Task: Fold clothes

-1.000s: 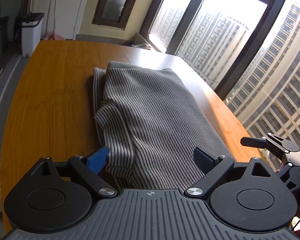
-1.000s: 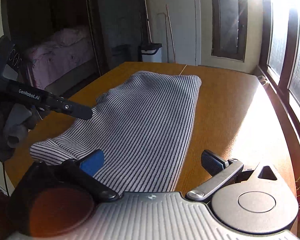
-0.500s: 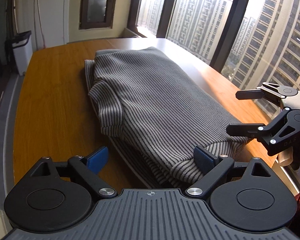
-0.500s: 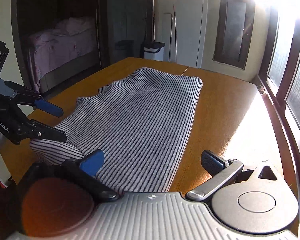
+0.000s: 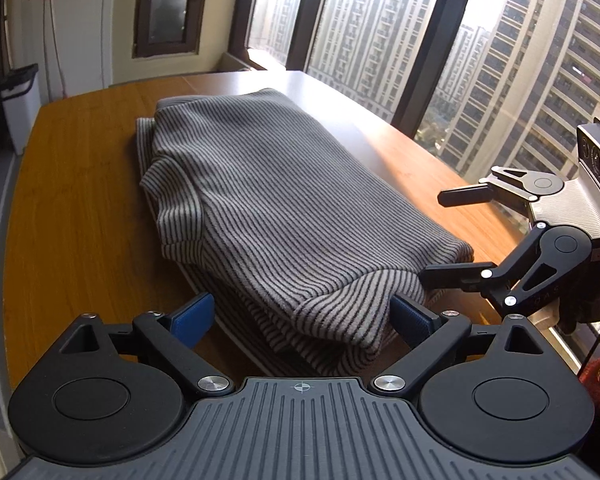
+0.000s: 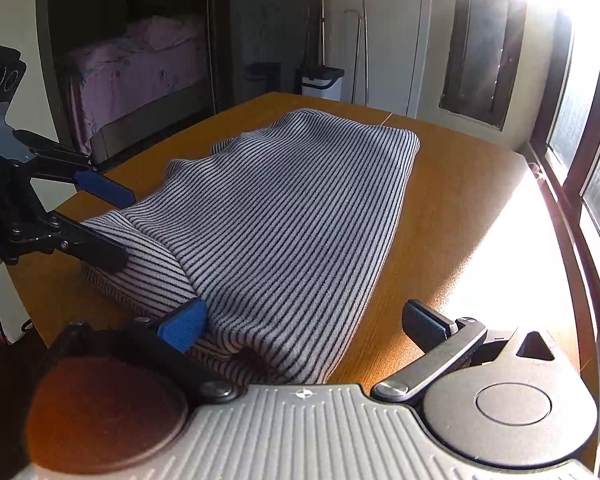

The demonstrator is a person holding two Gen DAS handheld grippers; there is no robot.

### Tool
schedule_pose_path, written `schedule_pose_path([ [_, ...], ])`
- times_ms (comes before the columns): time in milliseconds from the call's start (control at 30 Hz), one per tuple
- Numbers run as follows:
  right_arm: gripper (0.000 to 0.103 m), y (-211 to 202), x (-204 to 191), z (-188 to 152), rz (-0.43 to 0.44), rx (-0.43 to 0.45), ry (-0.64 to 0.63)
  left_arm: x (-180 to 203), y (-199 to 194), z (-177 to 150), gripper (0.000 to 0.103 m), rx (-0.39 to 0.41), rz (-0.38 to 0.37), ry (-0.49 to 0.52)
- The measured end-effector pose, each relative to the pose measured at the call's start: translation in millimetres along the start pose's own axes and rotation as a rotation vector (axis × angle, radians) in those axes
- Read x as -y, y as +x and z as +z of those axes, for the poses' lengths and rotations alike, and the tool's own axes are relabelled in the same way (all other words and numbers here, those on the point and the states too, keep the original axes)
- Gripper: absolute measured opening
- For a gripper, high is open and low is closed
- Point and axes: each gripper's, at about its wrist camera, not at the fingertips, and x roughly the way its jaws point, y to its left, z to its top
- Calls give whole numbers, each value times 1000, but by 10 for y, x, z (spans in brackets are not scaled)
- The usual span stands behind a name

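Observation:
A grey striped garment (image 5: pixel 268 200) lies folded lengthwise on the wooden table (image 5: pixel 72 216); it also shows in the right wrist view (image 6: pixel 292 216). My left gripper (image 5: pixel 300 320) is open, its jaws standing either side of the garment's near left corner. My right gripper (image 6: pixel 304 322) is open at the near right corner, with the cloth edge between its jaws. In the left wrist view the right gripper (image 5: pixel 448 236) is at the right; in the right wrist view the left gripper (image 6: pixel 112 228) is at the left. Neither grips cloth.
A white bin (image 5: pixel 20 104) stands past the table's far left end. Tall windows (image 5: pixel 380 28) run along the table's right side. A doorway onto a bed (image 6: pixel 140 76) lies beyond the left edge. Bare wood (image 6: pixel 480 208) flanks the garment.
Both grippers have closed in on the garment's near end and dropped lower. The near cloth edge now lies between each gripper's open jaws.

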Motion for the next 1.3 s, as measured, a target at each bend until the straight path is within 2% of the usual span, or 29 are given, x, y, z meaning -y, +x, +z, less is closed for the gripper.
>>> schedule_pose_path([
  [200, 103, -151, 181, 127, -25, 88, 66, -8, 67, -96, 98, -33, 6, 2],
  [333, 103, -17, 200, 9, -95, 24, 68, 5, -14, -63, 98, -14, -5, -2],
  [433, 103, 69, 184, -107, -131, -14, 67, -1, -156, 15, 98, 37, -39, -20],
  [500, 103, 94, 174, -135, -143, -27, 63, -17, -178, 59, 98, 58, -24, -31],
  [633, 103, 51, 96, -69, -160, -21, -16, -50, -89, 69, 98, 38, 31, -47],
  [733, 103, -55, 40, 73, -116, 36, -12, 9, -4, 19, 98, -1, 82, 18],
  [867, 103, -111, -95, 208, -49, 92, -20, -3, 37, -56, 99, -22, 80, 23],
  [967, 103, 97, -281, 141, -47, 27, -105, -26, 18, -86, 99, -16, 75, 14],
  [1067, 103, 161, -279, 66, -42, 18, -99, -26, -2, -121, 100, -17, 75, 17],
  [1133, 103, 89, -297, 75, -7, 28, -126, -33, -15, -135, 100, -14, 72, 13],
  [1167, 99, 53, -306, 79, 10, 32, -139, -36, -19, -136, 100, -12, 72, 11],
  [1200, 82, 17, -315, 84, 27, 37, -152, -40, -22, -137, 100, -9, 72, 9],
  [1233, 72, -20, -324, 89, 45, 42, -166, -43, -26, -140, 100, -7, 71, 8],
  [1267, 53, -56, -334, 93, 62, 46, -179, -44, -33, -142, 100, -4, 71, 8],
  [1300, 49, -80, -383, 83, 79, 53, -204, -49, -48, -142, 100, 0, 71, 10],
])
